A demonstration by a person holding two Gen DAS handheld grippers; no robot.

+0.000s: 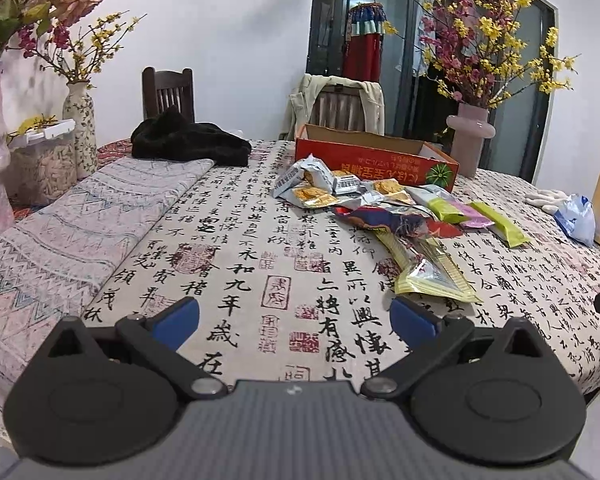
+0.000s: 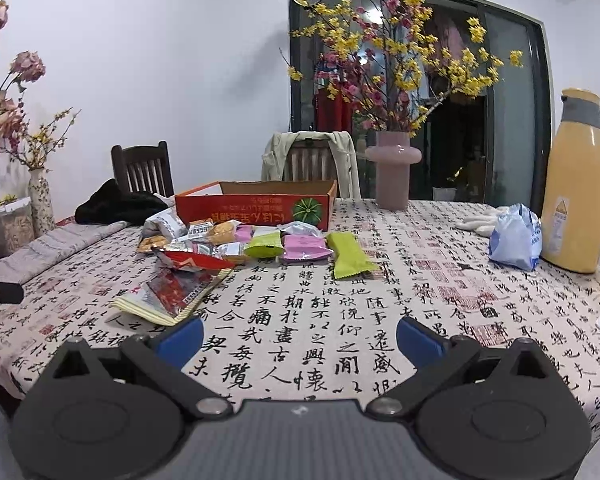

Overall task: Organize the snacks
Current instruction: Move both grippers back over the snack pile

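Observation:
A heap of snack packets (image 1: 380, 204) (image 2: 236, 240) lies on the calligraphy tablecloth in front of an open red cardboard box (image 1: 376, 160) (image 2: 256, 204). Green bars (image 1: 500, 224) (image 2: 348, 256) and a pink packet (image 2: 304, 248) lie at the heap's right. A yellow-edged packet (image 1: 428, 276) (image 2: 168, 296) lies nearest me. My left gripper (image 1: 296, 320) is open over the near table edge, well short of the heap. My right gripper (image 2: 300, 338) is also open, with nothing between its blue fingertips.
A pink vase of flowers (image 2: 392, 172) (image 1: 470, 140) stands behind the box. A yellow thermos (image 2: 576, 188), a blue bag (image 2: 516, 240) and white gloves (image 2: 480, 220) sit at the right. Folded cloth (image 1: 80, 232), a black garment (image 1: 188, 144) and vases (image 1: 80, 128) occupy the left. Chairs stand behind.

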